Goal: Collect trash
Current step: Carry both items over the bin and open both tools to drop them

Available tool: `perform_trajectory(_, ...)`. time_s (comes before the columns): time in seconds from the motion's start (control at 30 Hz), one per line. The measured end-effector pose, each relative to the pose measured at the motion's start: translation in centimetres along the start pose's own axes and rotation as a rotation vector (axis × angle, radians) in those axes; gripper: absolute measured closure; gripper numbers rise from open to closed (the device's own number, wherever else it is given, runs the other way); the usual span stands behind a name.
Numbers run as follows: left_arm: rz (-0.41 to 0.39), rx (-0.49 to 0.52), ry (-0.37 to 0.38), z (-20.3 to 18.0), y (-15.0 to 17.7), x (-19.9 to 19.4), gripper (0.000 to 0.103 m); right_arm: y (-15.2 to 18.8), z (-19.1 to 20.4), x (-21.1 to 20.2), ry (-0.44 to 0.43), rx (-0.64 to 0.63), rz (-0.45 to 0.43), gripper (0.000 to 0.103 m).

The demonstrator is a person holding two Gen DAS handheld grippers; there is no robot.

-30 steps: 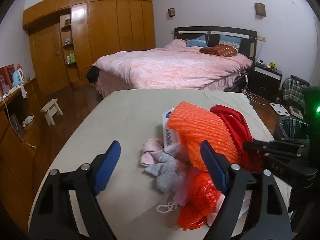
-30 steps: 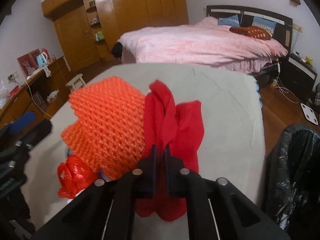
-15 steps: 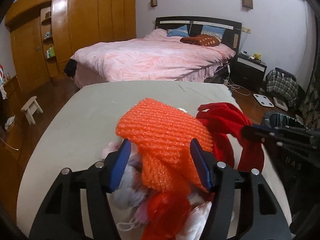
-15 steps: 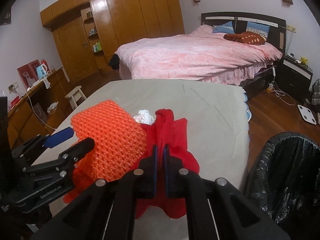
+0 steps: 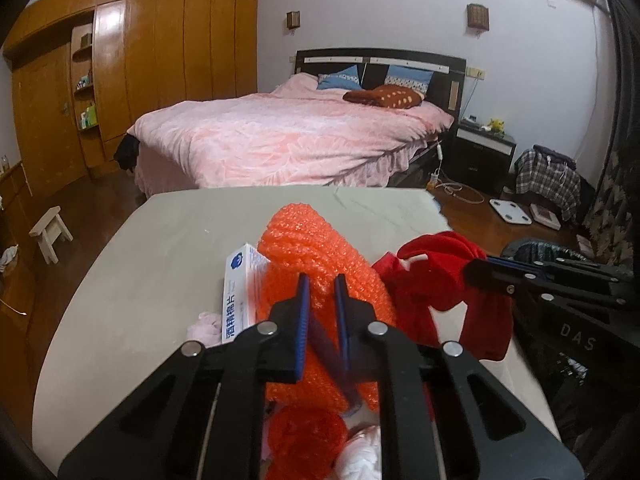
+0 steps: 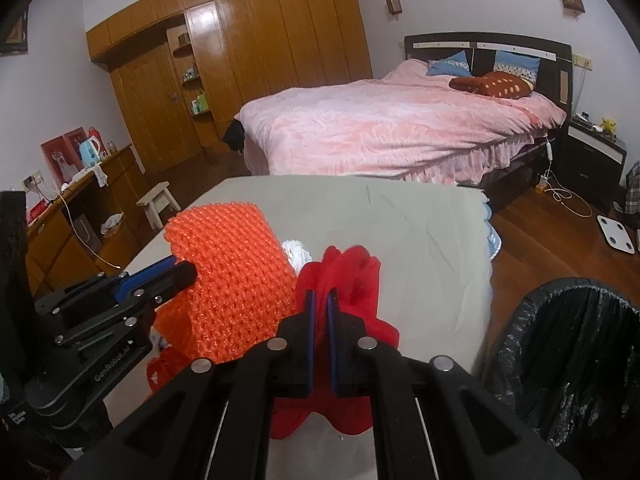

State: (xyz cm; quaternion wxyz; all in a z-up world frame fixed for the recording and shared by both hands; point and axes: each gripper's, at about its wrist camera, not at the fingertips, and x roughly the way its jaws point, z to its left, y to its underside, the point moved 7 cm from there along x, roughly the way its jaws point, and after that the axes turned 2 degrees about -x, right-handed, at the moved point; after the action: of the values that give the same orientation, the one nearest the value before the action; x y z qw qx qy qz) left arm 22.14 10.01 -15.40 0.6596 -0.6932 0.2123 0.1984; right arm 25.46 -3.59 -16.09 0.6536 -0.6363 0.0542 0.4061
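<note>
Left wrist view shows the left tool (image 5: 322, 296) pinched onto a sheet of orange bubble wrap (image 5: 320, 256), its blue pads drawn close with the wrap squeezed between them. The wrap sits on top of a heap of rubbish at the near end of the table (image 5: 152, 248). To its left is a white box with blue print (image 5: 240, 292), below it a crumpled orange-red bag (image 5: 304, 436) and some white plastic (image 5: 360, 456), and a bit of pink stuff (image 5: 202, 326) peeks out at the left edge.

On the right side of the heap, the right tool (image 6: 320, 320) is clamped on a red cloth (image 6: 352, 280), pads nearly together with the cloth bunched between them. A small wad of white paper (image 6: 297, 252) lies between the cloth and the wrap.

The bin (image 6: 568, 356), lined with a black bag, stands on the floor just off the table's near right corner. What shows of its inside looks like bare liner, though I cannot see to the bottom.

So I'd judge the job barely begun. Two pieces are gripped but neither has reached the bin yet, and the box, the bag, the paper and the rest all wait on the table. The far half of the table is bare cloth.
</note>
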Motion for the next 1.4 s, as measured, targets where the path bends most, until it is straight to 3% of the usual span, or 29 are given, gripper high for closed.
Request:
perform_trajectory(0.27,-0.059,0.004,0.024,-1.4,-2.5,-3.1,0.091,-2.5,-0.4,-3.7,-0.017,0.011,-0.075,0.097)
perform_trajectory(0.63,-0.108,0.043,0.109,-6.4,-4.7,-5.6,0.091,-3.7,-3.9,-9.6,0.063,0.040,-0.152,0.097)
perform_trajectory(1.23,-0.030,0.193,0.367,-23.2,-1.6,-2.4,0.091,3.0,-18.6,-16.4,0.356,0.202,-0.111,0.097)
perform_trajectory(1.33,0.003,0.213,0.414,-25.8,-0.9,-1.1,0.087,4.5,-20.5,-16.7,0.396,0.228,-0.082,0.094)
perform_trajectory(1.4,0.015,0.221,0.425,-26.6,-0.4,-0.3,0.084,5.3,-21.5,-16.8,0.416,0.242,-0.057,0.085)
